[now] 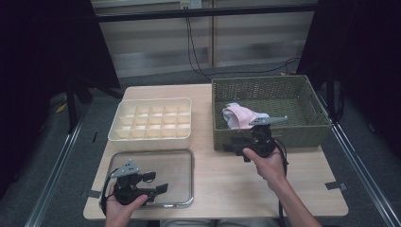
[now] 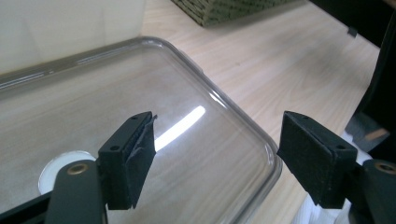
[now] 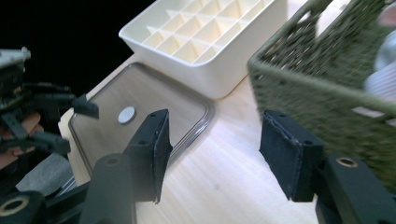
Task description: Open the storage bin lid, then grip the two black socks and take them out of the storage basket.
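Black tongs point(image 2: 217, 154) over glossy clear lid point(image 2: 84, 107)

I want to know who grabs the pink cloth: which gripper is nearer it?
Right. The right gripper hangs at the basket's front wall, just below the pink cloth. The left gripper hovers over the clear lid, far off.

left gripper point(image 1: 158, 182): fingers apart, nothing between, held low | right gripper point(image 3: 215, 154): fingers apart, empty, raised

No readable txt, labels, brands or nos. on anything in view.
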{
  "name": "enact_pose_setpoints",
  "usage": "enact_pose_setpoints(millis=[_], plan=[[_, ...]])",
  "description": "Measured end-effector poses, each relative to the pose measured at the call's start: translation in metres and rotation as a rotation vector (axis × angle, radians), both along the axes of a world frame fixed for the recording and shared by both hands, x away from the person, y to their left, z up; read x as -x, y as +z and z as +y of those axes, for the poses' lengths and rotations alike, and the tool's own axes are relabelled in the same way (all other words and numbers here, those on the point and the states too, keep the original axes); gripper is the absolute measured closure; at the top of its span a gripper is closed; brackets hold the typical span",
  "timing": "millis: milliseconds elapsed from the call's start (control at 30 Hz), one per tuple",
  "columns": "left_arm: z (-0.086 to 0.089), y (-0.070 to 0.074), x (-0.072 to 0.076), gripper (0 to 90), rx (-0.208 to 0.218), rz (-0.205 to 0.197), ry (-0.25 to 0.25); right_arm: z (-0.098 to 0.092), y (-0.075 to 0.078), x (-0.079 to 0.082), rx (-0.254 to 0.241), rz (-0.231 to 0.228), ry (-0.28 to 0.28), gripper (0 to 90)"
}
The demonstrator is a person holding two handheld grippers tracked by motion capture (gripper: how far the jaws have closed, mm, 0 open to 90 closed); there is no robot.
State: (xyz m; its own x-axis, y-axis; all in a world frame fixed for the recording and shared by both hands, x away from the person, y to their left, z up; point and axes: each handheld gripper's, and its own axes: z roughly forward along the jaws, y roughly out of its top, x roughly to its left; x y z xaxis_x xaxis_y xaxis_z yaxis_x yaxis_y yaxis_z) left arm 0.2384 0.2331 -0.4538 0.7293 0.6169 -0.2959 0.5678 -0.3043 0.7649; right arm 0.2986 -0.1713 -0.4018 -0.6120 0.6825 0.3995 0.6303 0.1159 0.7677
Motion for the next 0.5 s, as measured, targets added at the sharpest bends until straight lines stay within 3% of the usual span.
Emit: enact_pose_setpoints(millis=[200,300,500], plan=[[0.001,0.0,0.007,26.9,0.03,-0.004,-0.015,-0.022,0.014,-0.004,0.004,-0.027,-0.04,41.4],[0.0,-0.002,0.01,27.3,0.026,-0.001,-0.021,-0.037,0.025,-0.011,0.013,-0.038,-0.076,40.0],[-0.006,-0.001,0.016,27.3,0.025,-0.009,-0.04,-0.054,0.031,-0.027,0.047,-0.03,-0.101,38.3]])
